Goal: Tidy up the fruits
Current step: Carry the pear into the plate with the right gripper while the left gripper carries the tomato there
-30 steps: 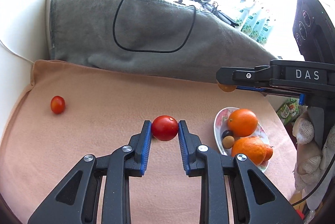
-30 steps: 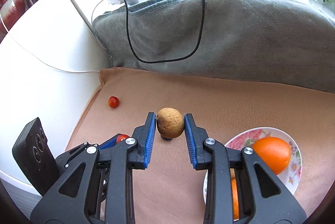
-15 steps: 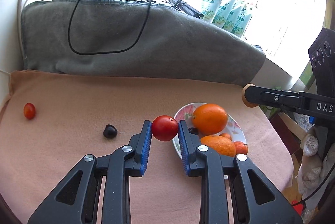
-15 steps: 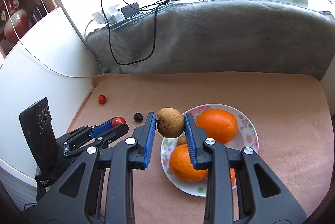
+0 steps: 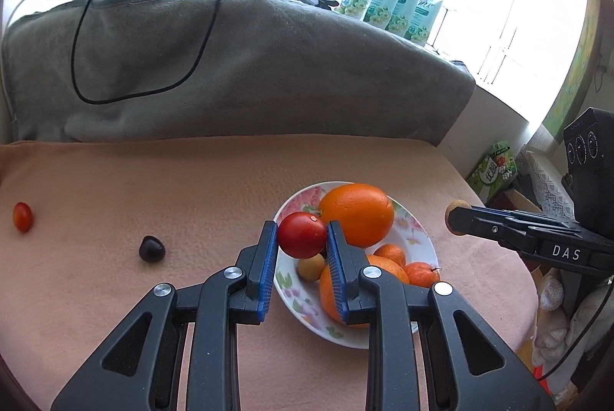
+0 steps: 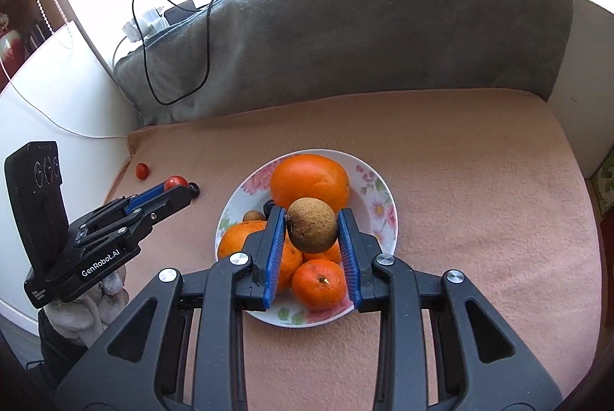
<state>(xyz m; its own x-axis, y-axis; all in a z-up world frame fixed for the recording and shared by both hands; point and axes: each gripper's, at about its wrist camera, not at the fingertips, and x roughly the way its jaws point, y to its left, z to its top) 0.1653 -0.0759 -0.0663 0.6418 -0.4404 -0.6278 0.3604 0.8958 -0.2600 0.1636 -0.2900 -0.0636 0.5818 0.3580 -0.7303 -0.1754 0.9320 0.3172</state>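
Observation:
My left gripper (image 5: pixel 302 238) is shut on a red tomato (image 5: pixel 302 234) and holds it above the left rim of a flowered plate (image 5: pixel 416 230). The plate holds a big orange (image 5: pixel 357 213), smaller oranges and a small brown fruit. My right gripper (image 6: pixel 311 227) is shut on a brown round fruit (image 6: pixel 311 225) above the plate (image 6: pixel 378 196), over the oranges. A dark cherry (image 5: pixel 152 248) and a small red tomato (image 5: pixel 22 216) lie on the peach cloth to the left. The left gripper also shows in the right wrist view (image 6: pixel 177 185).
A grey blanket (image 5: pixel 249 65) with a black cable (image 5: pixel 80 81) rises behind the peach cloth (image 5: pixel 153 180). A ring light and detergent pouches (image 5: pixel 395 4) stand on the sill. The cloth's right edge drops off near boxes (image 5: pixel 493 169).
Both grippers have moved right with their fruits, from over the bare cloth to above the plate. The right gripper now hangs over the oranges.

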